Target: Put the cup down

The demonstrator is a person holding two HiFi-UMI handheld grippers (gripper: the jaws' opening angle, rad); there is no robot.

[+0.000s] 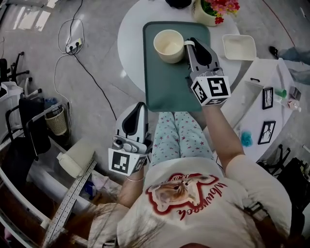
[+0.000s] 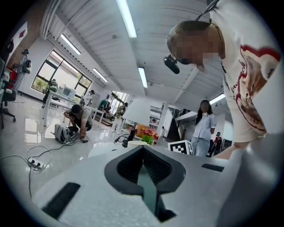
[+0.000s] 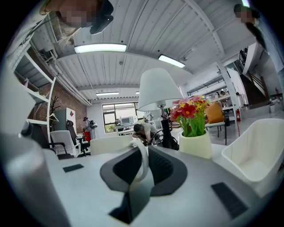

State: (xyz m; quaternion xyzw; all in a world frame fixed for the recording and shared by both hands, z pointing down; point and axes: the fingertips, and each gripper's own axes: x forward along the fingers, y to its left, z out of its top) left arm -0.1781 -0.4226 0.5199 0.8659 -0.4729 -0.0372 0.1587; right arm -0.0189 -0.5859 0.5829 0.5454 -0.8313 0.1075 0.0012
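A cream cup (image 1: 168, 46) stands upright at the far end of a green tray (image 1: 164, 87) on the round white table (image 1: 131, 29). I cannot tell whether its base touches the tray. My right gripper (image 1: 190, 42) is at the cup's right side, shut on the cup's handle. In the right gripper view the white handle (image 3: 143, 162) loops between the dark pads, with the cup body (image 3: 111, 144) behind it on the left. My left gripper (image 1: 141, 104) hovers over the person's lap, short of the tray's near edge, shut with nothing in it.
A pot of red flowers (image 1: 210, 10) stands at the table's far right, with a white square container (image 1: 239, 47) beside it. Behind the cup rises a white lamp (image 3: 155, 88). A side table with small items (image 1: 269, 104) is at the right. Cables lie on the floor (image 1: 72, 46).
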